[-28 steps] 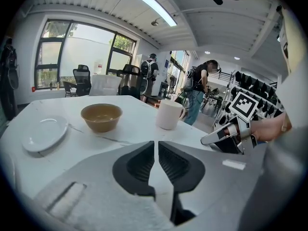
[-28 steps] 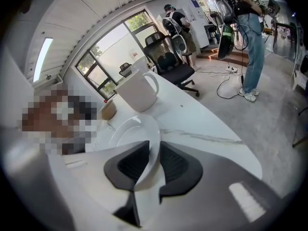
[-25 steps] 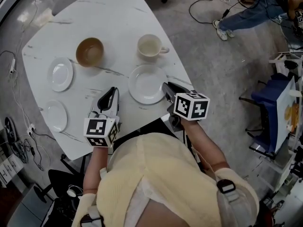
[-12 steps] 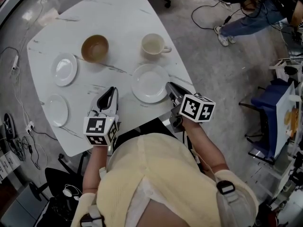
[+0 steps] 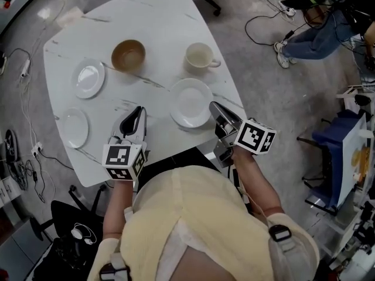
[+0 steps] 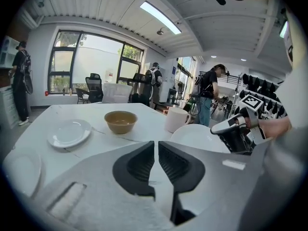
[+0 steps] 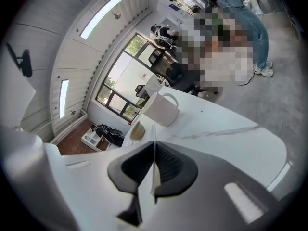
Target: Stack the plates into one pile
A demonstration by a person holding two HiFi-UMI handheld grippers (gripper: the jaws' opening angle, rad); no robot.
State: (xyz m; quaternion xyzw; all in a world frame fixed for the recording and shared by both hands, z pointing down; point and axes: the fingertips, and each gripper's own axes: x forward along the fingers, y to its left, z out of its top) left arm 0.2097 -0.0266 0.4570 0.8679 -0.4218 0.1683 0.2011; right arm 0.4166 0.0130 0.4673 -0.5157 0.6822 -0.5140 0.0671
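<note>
Right gripper (image 5: pixel 216 106) has just been closing its jaws, which now pinch the right rim of the large white plate (image 5: pixel 188 100) on the desk (image 5: pixel 158 16). Left gripper (image 5: pixel 136 113) hovers beside it, jaws together and empty. Two small plates (image 5: pixel 89 78) (image 5: pixel 74 127) lie far left. Each gripper's cube (image 5: pixel 255 136) bears black-and-white square markers.

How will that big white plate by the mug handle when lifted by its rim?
The large plate looks glazed and stiff: it likely won't flex but may slip. The right gripper, its jaws just closing onto the rim, holds one edge only, so the far side may droop. Probably ceramic, so breakable.
</note>
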